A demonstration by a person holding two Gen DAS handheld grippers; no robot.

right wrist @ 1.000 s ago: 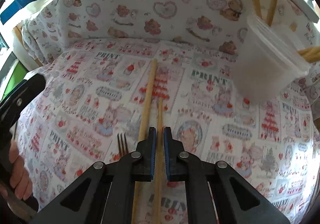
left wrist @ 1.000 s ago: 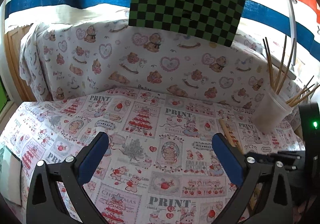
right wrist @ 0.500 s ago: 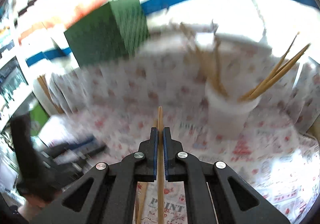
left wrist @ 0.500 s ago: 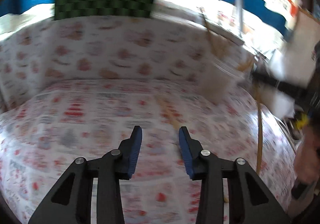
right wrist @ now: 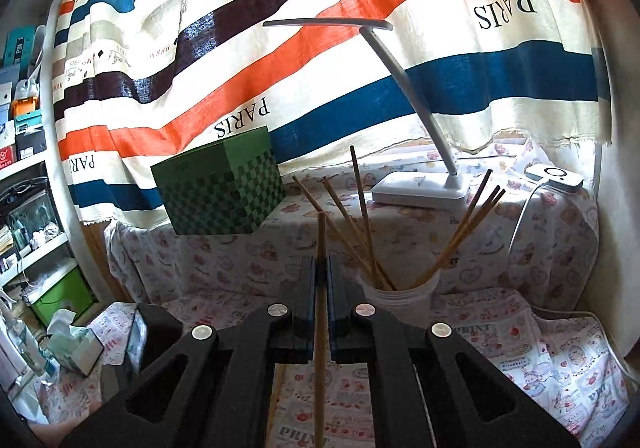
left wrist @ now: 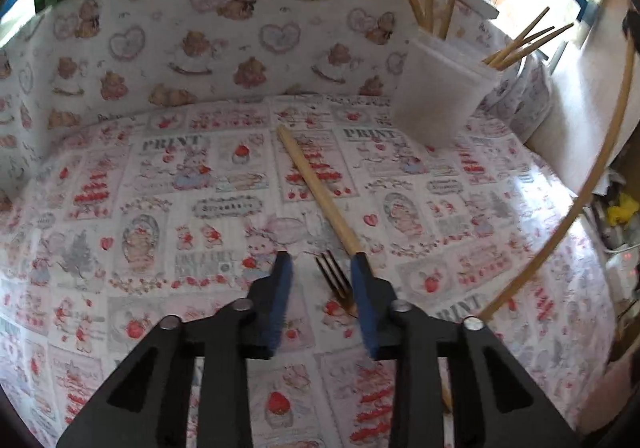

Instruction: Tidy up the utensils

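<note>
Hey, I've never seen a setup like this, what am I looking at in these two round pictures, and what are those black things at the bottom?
No robot here: a person holds a hand-held claw in each hand, and a fisheye camera on each looks forward along its two fingers, which are the black things.

The left claw is open, low over a printed tablecloth. A fork lies between its fingers, and a wooden-handled utensil lies on the cloth beside the right finger.

The right claw is raised and shut on a chopstick that points up and away. Ahead of it stands a white cup already holding several chopsticks. Behind are a green checkered box, a white desk lamp and a striped curtain.
</note>
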